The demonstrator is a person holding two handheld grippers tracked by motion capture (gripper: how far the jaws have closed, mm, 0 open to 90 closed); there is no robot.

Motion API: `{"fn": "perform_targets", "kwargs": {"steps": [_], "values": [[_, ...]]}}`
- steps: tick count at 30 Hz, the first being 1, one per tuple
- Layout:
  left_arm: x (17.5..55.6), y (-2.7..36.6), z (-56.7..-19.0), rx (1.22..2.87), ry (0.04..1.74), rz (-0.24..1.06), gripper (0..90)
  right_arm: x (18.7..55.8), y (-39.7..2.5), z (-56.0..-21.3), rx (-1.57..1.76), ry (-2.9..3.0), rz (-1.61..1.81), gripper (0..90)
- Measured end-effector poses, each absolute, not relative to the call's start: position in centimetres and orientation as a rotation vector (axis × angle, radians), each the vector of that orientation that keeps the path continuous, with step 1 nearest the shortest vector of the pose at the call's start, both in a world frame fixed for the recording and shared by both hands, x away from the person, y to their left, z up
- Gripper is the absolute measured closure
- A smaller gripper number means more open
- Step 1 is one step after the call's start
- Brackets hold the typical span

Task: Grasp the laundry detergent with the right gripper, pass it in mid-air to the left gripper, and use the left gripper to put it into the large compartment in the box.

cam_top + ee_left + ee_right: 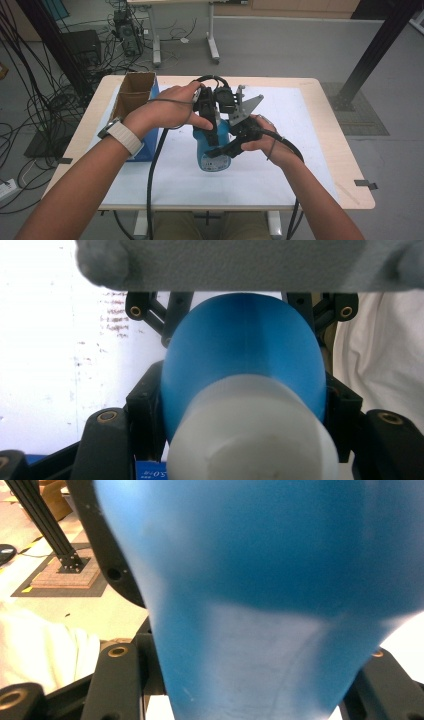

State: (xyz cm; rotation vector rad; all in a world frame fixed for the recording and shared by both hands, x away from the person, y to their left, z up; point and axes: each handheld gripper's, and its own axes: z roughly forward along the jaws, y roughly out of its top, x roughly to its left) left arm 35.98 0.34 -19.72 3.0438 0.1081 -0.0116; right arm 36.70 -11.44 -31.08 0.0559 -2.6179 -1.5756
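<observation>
A blue bottle (210,151) with a white cap (250,435) stands over the white sheet near the table's middle, and both grippers hold it. My left gripper (210,131) comes down on it from above, its jaws closed on the blue body (240,355), the cap end toward its camera. My right gripper (226,148) grips it from the right side, low on the body. In the right gripper view the bottle (260,595) sits tight between the two black jaws. The label end (214,164) faces the person.
An open cardboard box (134,92) in a blue holder stands at the table's left rear. A white sheet (280,165) covers most of the wooden table (345,165). Cables (35,100) trail on the floor at left; a black post (372,52) rises at right rear.
</observation>
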Motion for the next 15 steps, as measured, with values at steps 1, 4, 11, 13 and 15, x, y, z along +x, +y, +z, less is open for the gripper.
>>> {"fn": "perform_targets", "kwargs": {"steps": [1,4,11,13,15], "values": [[35.99,0.35,-19.73,3.043,0.108,-0.009,37.3,36.71,-11.43,-31.09,0.055,-2.619,-1.576,43.5],[36.0,0.36,-19.74,3.044,0.109,-0.008,37.3,36.74,-11.4,-31.09,0.056,-2.622,-1.575,43.5],[35.97,0.35,-19.68,3.039,0.114,-0.007,37.3,36.74,-11.43,-31.09,0.055,-2.62,-1.579,43.4],[35.97,0.36,-19.64,3.04,0.118,-0.008,37.3,36.76,-11.43,-31.07,0.064,-2.62,-1.583,43.5],[35.93,0.36,-19.63,3.039,0.116,-0.004,37.3,36.76,-11.42,-31.05,0.065,-2.62,-1.585,43.4]]}}
